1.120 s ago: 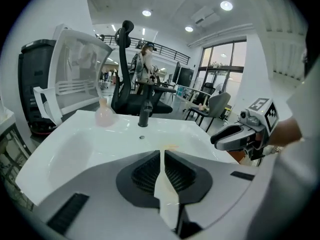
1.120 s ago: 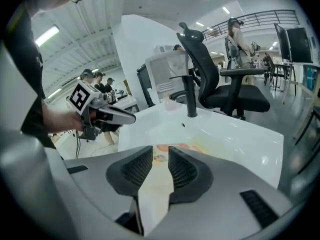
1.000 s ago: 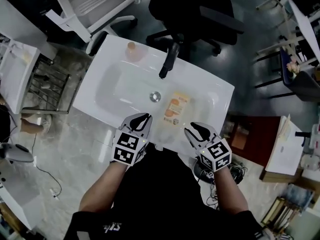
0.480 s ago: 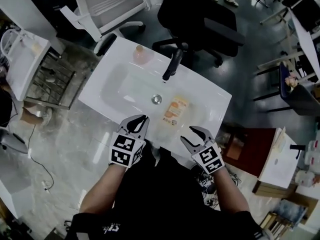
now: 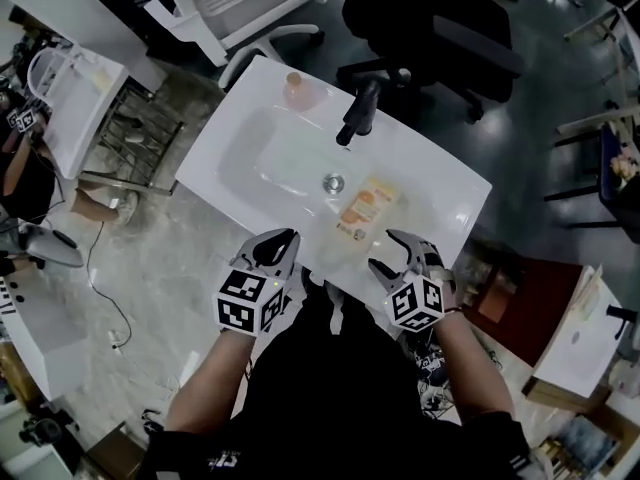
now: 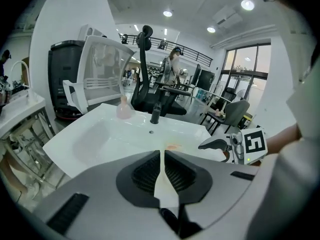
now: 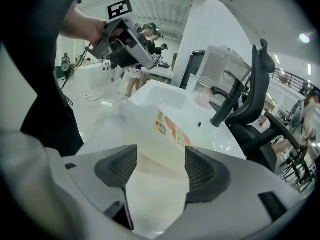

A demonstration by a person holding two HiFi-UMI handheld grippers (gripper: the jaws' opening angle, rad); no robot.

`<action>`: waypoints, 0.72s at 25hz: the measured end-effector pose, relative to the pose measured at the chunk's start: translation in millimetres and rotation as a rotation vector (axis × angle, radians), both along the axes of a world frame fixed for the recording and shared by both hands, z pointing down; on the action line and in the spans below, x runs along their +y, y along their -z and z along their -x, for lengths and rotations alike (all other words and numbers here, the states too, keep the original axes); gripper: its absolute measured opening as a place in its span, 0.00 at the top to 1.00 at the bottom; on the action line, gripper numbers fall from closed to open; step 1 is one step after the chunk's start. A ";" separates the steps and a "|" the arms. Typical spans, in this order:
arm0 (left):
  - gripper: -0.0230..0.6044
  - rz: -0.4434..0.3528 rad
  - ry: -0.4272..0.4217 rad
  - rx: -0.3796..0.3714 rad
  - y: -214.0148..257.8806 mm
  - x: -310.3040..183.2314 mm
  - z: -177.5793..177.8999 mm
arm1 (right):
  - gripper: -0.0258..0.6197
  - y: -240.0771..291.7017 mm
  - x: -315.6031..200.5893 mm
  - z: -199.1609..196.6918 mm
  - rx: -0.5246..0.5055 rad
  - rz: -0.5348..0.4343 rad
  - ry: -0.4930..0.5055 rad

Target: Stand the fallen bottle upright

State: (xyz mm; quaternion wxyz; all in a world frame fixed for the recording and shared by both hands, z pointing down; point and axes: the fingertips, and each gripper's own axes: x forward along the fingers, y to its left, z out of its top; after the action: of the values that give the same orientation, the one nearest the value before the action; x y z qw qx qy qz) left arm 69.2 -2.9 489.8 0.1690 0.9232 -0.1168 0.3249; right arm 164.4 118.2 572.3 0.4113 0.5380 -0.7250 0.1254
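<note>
Bottle: on its side, frame centre, in basin | clear plastic, judged light, slippery, dentable; grip mid-body | right claw: wide, just been opening, bottle's end between, unpressed | left claw: near-closed, empty

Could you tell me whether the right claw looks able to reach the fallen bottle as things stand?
Probably yes: the right claw has its jaws apart and empty, having just been opening, and the fallen bottle lies in the sink just ahead of it, with nothing in between.
</note>
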 end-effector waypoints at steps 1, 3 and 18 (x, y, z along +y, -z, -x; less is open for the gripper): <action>0.90 0.005 0.016 -0.002 -0.9 -2.1 1.5 | 0.47 -5.1 -1.0 -2.0 0.021 0.004 0.022; 0.90 0.020 0.057 0.000 -1.6 -7.6 4.9 | 0.44 -17.5 -3.0 -6.0 0.080 0.018 0.078; 0.90 0.040 0.210 -0.017 -2.1 -10.5 41.5 | 0.29 -55.8 -31.0 14.9 0.319 0.032 0.372</action>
State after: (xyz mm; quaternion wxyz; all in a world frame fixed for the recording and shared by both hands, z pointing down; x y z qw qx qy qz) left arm 27.7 -13.4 491.9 0.2195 0.8996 -0.2077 0.3154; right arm 149.5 87.2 628.0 0.5452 0.4018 -0.7352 -0.0274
